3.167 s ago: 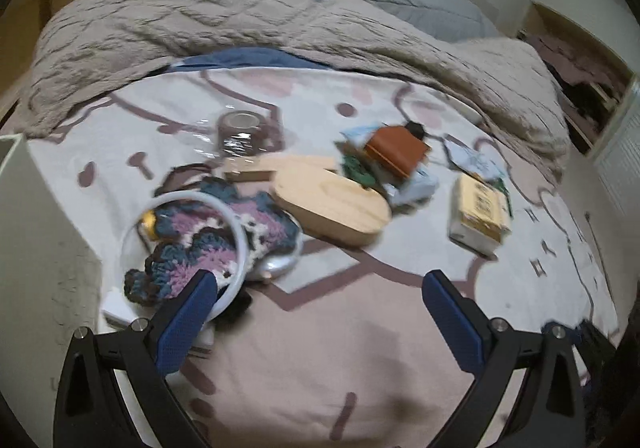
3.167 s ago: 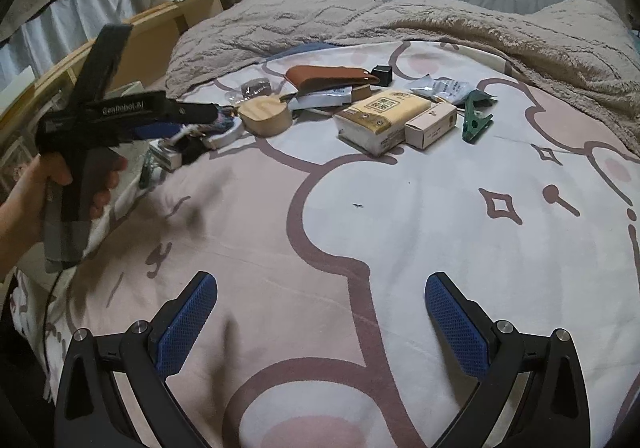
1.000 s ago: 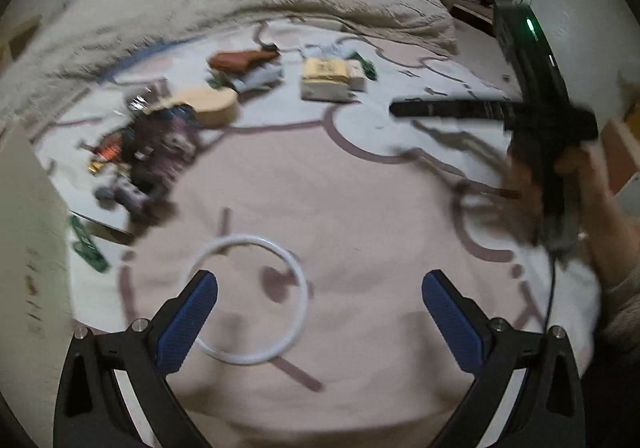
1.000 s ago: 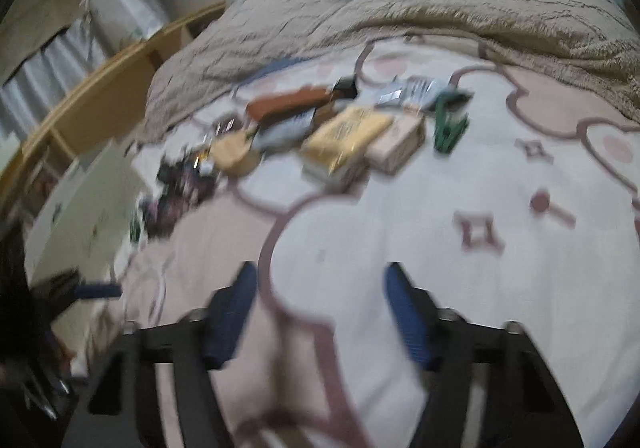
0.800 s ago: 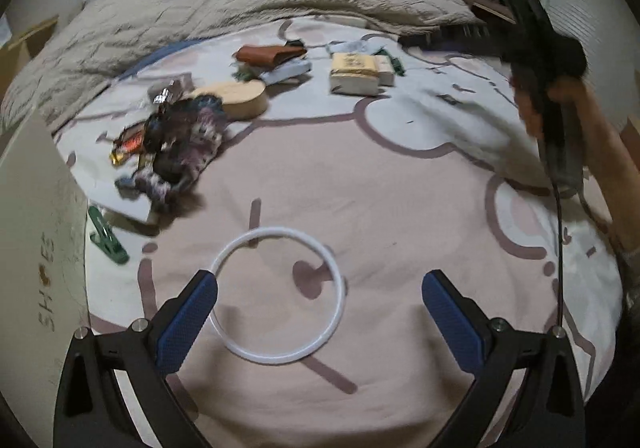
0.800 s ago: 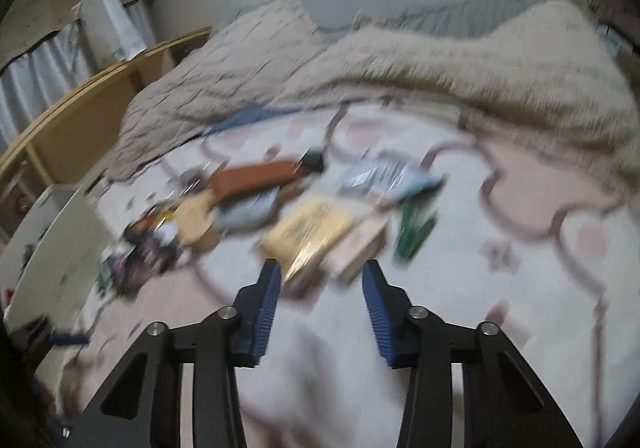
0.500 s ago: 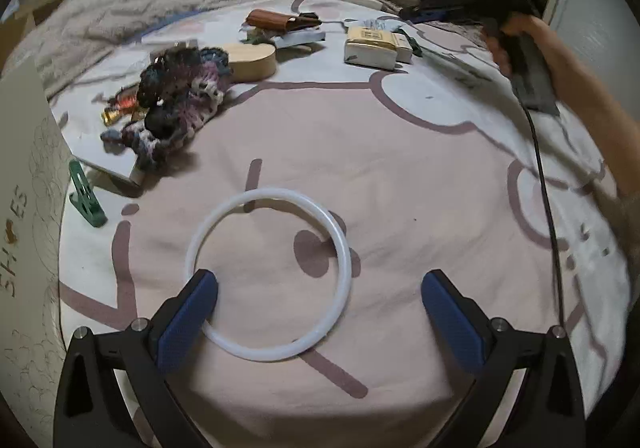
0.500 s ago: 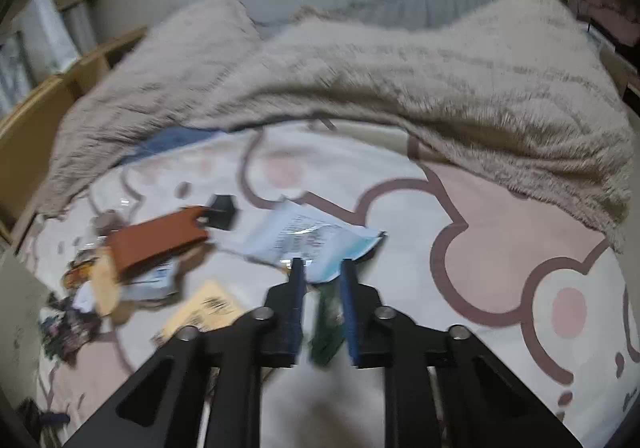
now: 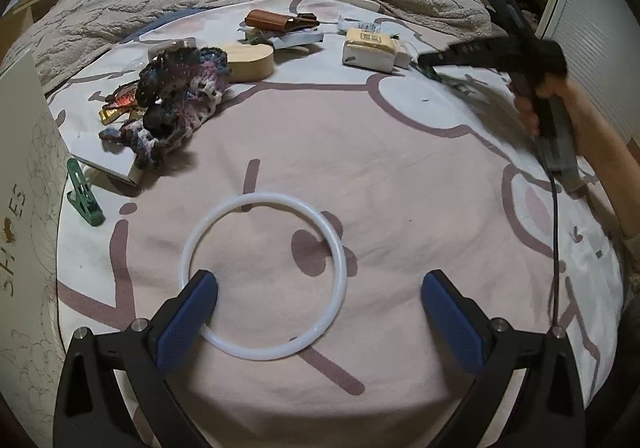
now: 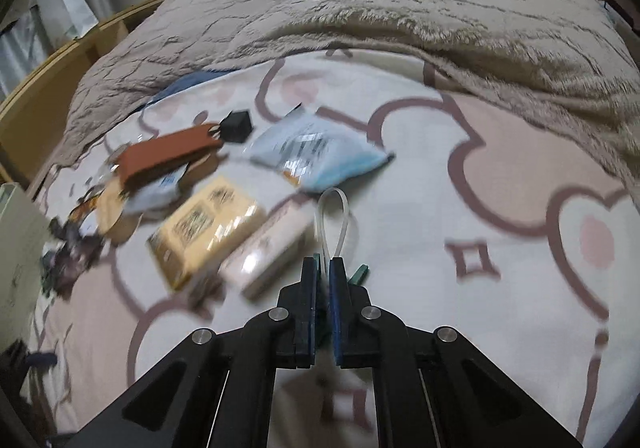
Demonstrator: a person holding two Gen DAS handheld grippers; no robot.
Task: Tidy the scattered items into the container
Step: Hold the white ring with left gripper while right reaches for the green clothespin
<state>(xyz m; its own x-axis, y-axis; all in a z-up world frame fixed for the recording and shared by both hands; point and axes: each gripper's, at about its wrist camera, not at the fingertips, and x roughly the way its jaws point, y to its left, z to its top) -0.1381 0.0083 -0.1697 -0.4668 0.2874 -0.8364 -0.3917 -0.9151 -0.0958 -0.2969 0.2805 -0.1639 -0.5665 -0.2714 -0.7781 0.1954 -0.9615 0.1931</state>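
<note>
My right gripper (image 10: 324, 268) was clamped on a green clip (image 10: 359, 273) beside the boxes; my left gripper (image 9: 318, 290) hung open above the white ring (image 9: 336, 236) on the bed (image 9: 400, 176).

White box (image 9: 24, 184), left edge of the left wrist view: hand-lettered word running sideways, "ES" and "SH" legible
Yellow packet (image 10: 206, 230), centre-left of the right wrist view: print too blurred to read

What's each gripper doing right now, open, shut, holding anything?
Left gripper: open, holding nothing; the white ring lies on the bed beneath it.
Right gripper: shut on the green clip.
</note>
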